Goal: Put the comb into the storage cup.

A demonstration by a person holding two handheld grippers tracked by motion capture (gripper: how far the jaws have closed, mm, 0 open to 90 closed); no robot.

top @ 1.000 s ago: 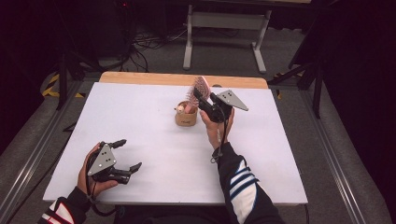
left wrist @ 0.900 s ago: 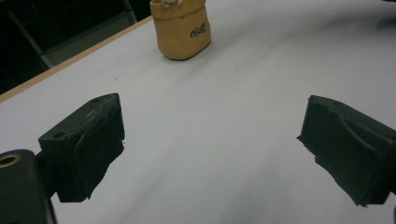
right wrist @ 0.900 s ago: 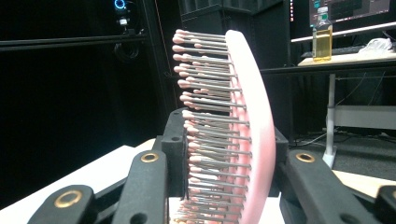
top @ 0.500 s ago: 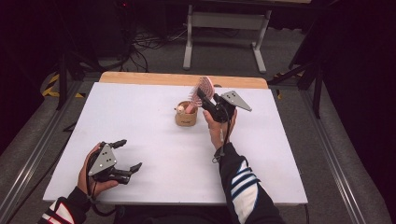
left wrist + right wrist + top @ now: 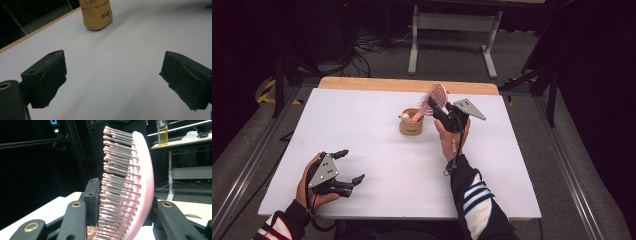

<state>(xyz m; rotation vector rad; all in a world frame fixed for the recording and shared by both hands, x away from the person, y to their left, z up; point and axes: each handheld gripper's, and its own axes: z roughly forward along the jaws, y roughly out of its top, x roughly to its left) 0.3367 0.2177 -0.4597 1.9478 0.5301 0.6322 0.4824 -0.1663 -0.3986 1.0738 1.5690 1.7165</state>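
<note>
Since the earlier frames, our right tool (image 5: 438, 107) has edged slightly away from us with the pink plastic hairbrush with grey pink-tipped bristles (image 5: 435, 96), while our left tool (image 5: 346, 166) has stayed put near the front left of the white counter (image 5: 377, 150). The right tool's jaws are clamped on the brush head, whose handle slants down into the small tan wooden cup (image 5: 411, 123) at the counter's middle rear. The left tool's jaws stand wide apart, holding nothing, just above the counter.

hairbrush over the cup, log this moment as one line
right gripper: shut on pink hairbrush | hairbrush: handle end in tan cup | left gripper: open, apart from cup | surface: white table
</note>
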